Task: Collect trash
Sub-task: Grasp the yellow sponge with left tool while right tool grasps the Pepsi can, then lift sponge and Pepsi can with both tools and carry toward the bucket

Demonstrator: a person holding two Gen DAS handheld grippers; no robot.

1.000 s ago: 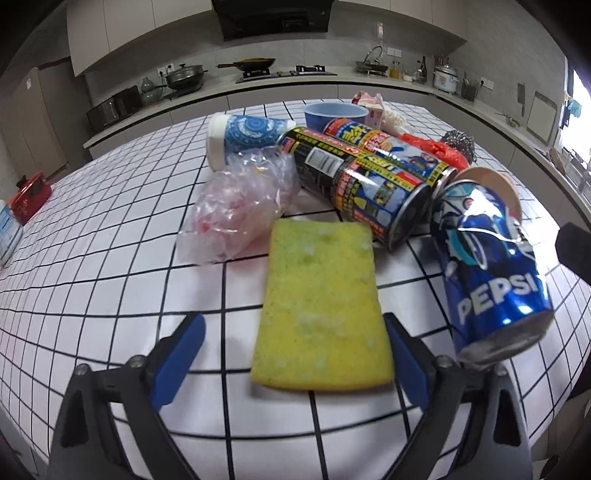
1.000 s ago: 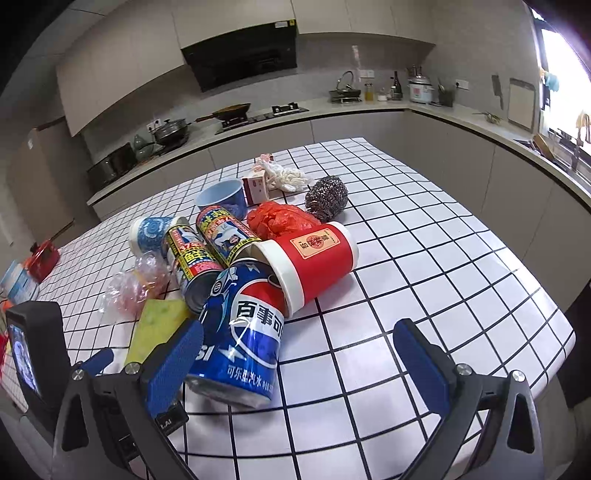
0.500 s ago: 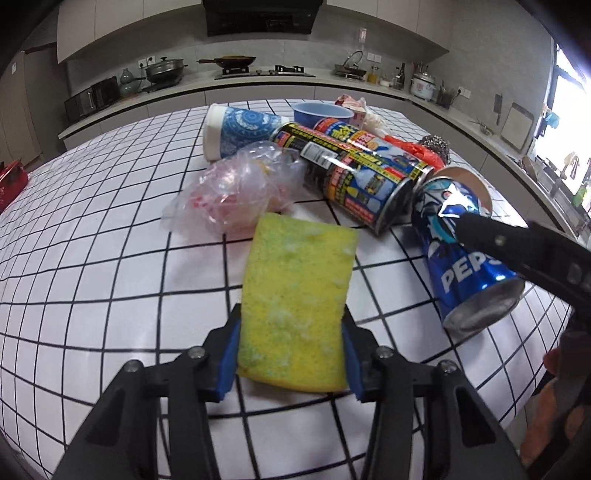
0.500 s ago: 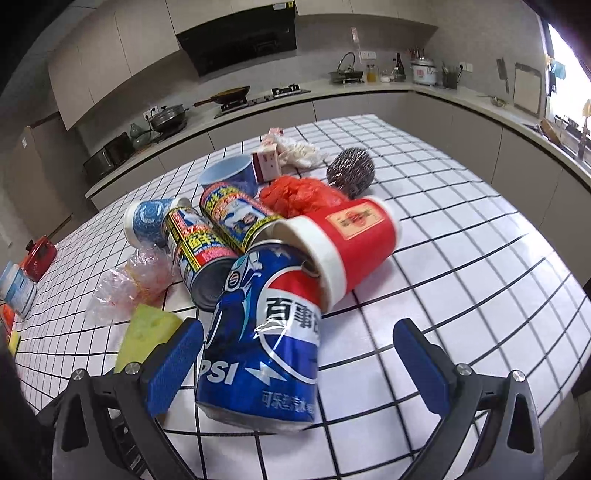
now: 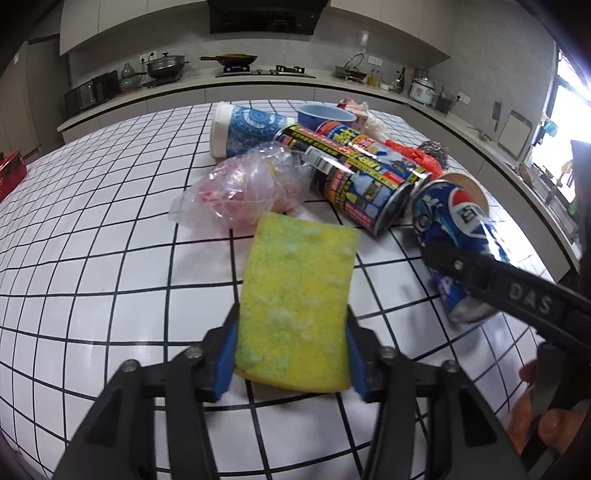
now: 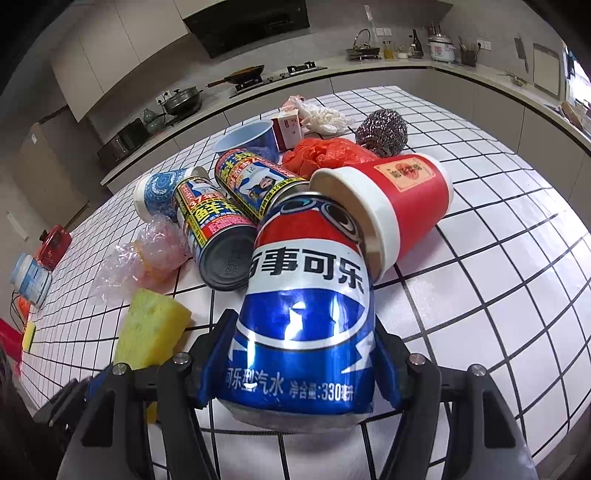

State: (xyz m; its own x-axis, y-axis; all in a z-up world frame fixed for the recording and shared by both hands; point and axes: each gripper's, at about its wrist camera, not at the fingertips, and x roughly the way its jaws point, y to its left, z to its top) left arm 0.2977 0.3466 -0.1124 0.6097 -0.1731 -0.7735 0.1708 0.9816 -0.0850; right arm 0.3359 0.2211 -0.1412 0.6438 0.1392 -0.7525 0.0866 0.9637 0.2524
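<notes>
Surface: a white tiled table [image 5: 92, 266] with black grid lines carried the trash pile.
Room: a kitchen counter [image 5: 258, 86] ran along the back wall with a stove [image 5: 266, 70], a wok [image 5: 231, 58] and a pot [image 5: 166, 64] under a dark hood [image 5: 264, 16].
Pile: two printed cans [image 6: 218, 229], a red cup [image 6: 402, 199], a blue-patterned cup [image 5: 243, 129], a blue bowl [image 5: 325, 115], a clear plastic bag [image 5: 243, 188], an orange bag [image 6: 325, 157] and a steel scourer [image 6: 382, 131] lay touching or close together.
Left gripper [image 5: 291, 354]: pads pressed on both sides of the yellow sponge [image 5: 299, 295], near end held.
Right gripper [image 6: 299, 365]: pads tight against the blue soda can [image 6: 303, 314], which lay on its side against the red cup.
Change: a second earlier both grippers stood wide open; the left had since closed on the sponge, the right on the can.
</notes>
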